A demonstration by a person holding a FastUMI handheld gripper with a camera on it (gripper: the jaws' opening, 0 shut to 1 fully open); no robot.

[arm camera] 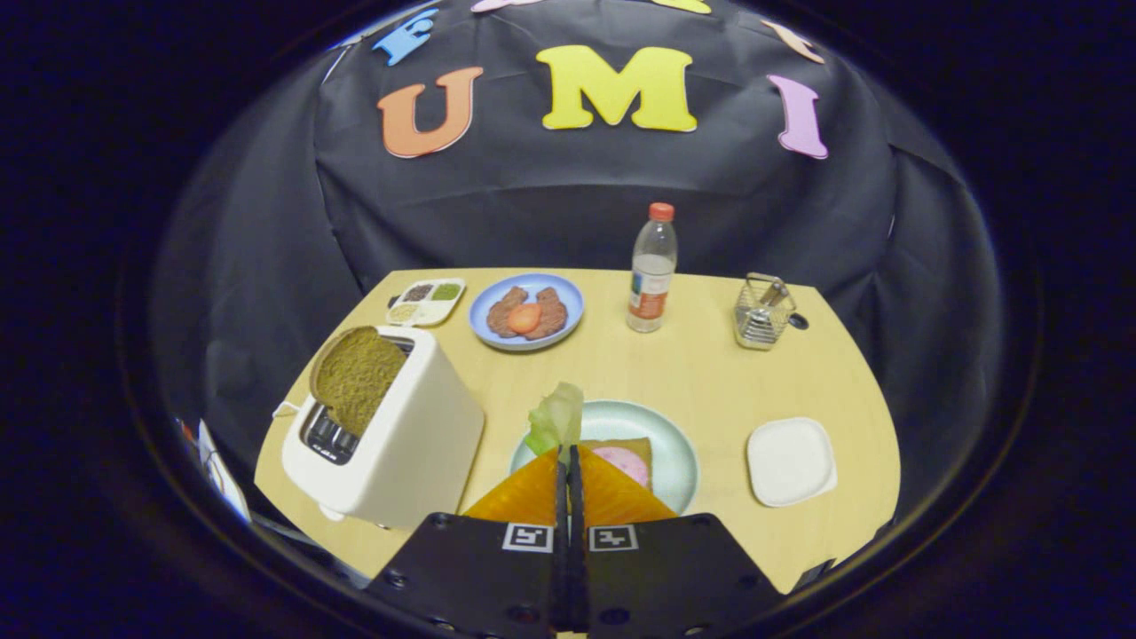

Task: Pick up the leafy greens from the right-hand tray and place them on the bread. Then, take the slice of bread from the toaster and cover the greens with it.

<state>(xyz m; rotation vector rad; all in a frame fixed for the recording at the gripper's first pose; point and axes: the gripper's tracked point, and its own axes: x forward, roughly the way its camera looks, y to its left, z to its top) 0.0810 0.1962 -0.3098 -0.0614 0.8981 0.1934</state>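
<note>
At the bottom centre of the frame, the tongs are pinched together on a pale leaf of leafy greens, which sticks up from their tips over the near rim of a light green plate. On that plate lies the bread topped with a pink slice, evidently the spot the leaf is meant for. To the right sits a white square tray, likely the greens' source. At lower left a white toaster holds a brown slice of bread upright in its slot, ready for the covering step. Farther up the desk stand a blue plate, a bottle and a wire basket.
</note>
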